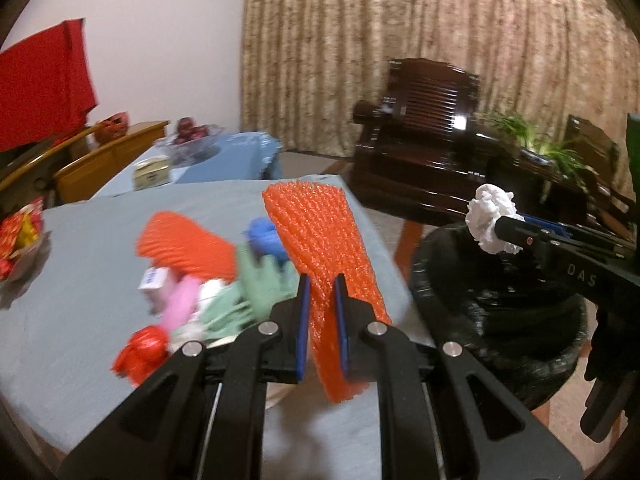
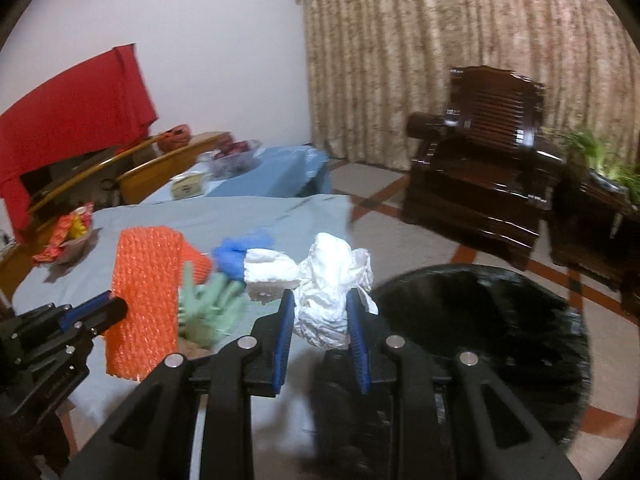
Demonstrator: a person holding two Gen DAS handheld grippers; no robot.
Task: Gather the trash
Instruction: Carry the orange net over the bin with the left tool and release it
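My left gripper (image 1: 322,282) is shut on a long orange foam net (image 1: 316,232) and holds it up above the grey-blue tablecloth (image 1: 80,312). My right gripper (image 2: 320,300) is shut on a crumpled white paper wad (image 2: 326,308), close to the rim of a black-lined bin (image 2: 480,320). In the left wrist view the right gripper (image 1: 505,227) holds the paper wad (image 1: 490,216) above the bin (image 1: 500,320). On the table lie a second orange net (image 1: 184,248), a green glove (image 1: 256,292), a blue lump (image 1: 262,236), pink wrapping (image 1: 180,300) and a red bag (image 1: 140,350).
A bowl of red and yellow packets (image 1: 20,240) sits at the table's left edge. Behind stand a second table with a fruit bowl (image 1: 192,140) and a tissue box (image 1: 152,174). A dark wooden armchair (image 1: 424,128) and a potted plant (image 1: 552,148) stand beyond the bin.
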